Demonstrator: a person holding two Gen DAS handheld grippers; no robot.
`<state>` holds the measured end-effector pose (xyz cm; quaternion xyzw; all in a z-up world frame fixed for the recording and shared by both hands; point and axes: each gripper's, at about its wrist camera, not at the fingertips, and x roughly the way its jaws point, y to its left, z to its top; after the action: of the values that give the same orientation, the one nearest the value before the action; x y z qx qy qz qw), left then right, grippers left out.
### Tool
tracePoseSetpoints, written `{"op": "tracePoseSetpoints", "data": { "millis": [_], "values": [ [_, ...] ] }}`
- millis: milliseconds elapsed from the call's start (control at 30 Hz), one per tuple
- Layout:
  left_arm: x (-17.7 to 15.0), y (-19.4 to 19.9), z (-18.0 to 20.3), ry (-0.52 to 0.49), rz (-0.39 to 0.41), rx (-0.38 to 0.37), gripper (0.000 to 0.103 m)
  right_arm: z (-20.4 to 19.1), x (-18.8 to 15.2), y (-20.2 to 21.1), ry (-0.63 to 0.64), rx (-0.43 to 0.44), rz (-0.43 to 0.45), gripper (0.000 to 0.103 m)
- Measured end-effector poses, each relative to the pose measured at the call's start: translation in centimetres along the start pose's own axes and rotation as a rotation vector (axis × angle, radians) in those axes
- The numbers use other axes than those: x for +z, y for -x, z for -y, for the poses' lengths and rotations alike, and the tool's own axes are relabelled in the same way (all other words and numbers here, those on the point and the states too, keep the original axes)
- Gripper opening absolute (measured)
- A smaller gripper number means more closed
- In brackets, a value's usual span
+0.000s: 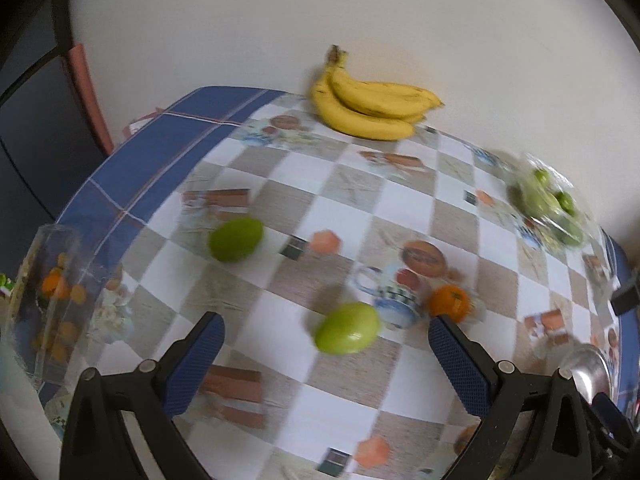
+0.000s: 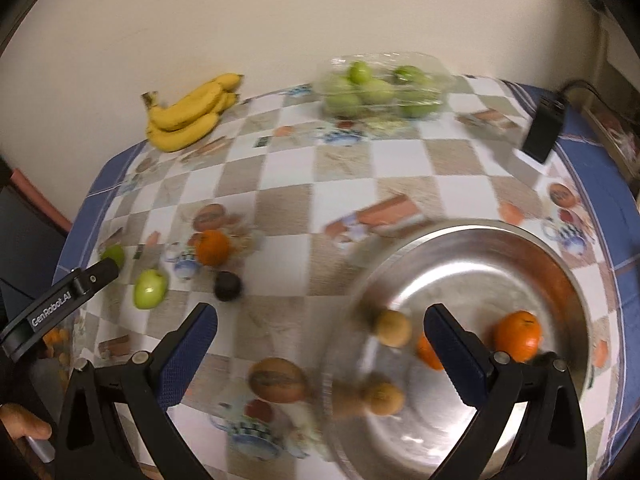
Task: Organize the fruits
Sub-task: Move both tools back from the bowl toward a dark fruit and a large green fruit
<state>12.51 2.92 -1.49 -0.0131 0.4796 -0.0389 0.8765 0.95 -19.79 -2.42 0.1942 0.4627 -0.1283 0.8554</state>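
Note:
My left gripper (image 1: 325, 322) is open and empty above the checked tablecloth, with a green apple (image 1: 347, 333) lying between its fingers and a second green apple (image 1: 236, 239) farther left. An orange (image 1: 449, 301) sits by the right finger. My right gripper (image 2: 320, 312) is open and empty over the rim of a steel bowl (image 2: 480, 248) that holds two oranges (image 2: 517, 336) and two brownish fruits (image 2: 393, 328). On the table in the right wrist view lie an orange (image 2: 213, 247), a green apple (image 2: 149, 289) and a dark round fruit (image 2: 227, 286).
A banana bunch (image 1: 370, 100) lies at the table's far edge by the wall. A clear plastic box of green fruit (image 2: 380, 86) stands at the back. A black box (image 2: 544, 128) sits at the right edge. A clear container of small oranges (image 1: 48, 300) stands at the left.

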Motion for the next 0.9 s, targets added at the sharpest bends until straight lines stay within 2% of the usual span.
{"op": "tracePoseSetpoints", "data": {
  "millis": [233,500,633,733,800,900],
  "values": [
    [0.8,-0.1,-2.6,0.031,0.008,-0.006,0.103,-3.9,0.4,-1.1,0.057,0.037,-0.005,0.103],
    [1.3,-0.3,-2.7,0.017,0.005,-0.039,0.103,-5.7,0.8,-2.7,0.079,0.05,-0.023,0.102],
    [1.2,-1.2,-1.9,0.007,-0.03,-0.068,0.103,-5.9,0.9,-3.5,0.076,0.05,-0.037,0.092],
    [1.0,-1.9,-1.4,0.012,-0.058,-0.09,0.102,-5.8,1.0,-4.3,0.066,0.048,-0.053,0.089],
    [0.8,-2.6,-1.1,0.021,-0.078,-0.098,0.102,-5.9,1.0,-4.9,0.061,0.053,-0.063,0.083],
    [0.6,-3.6,-0.8,0.023,-0.106,-0.11,0.094,-6.1,1.2,-5.7,0.061,0.057,-0.074,0.079]
  ]
}}
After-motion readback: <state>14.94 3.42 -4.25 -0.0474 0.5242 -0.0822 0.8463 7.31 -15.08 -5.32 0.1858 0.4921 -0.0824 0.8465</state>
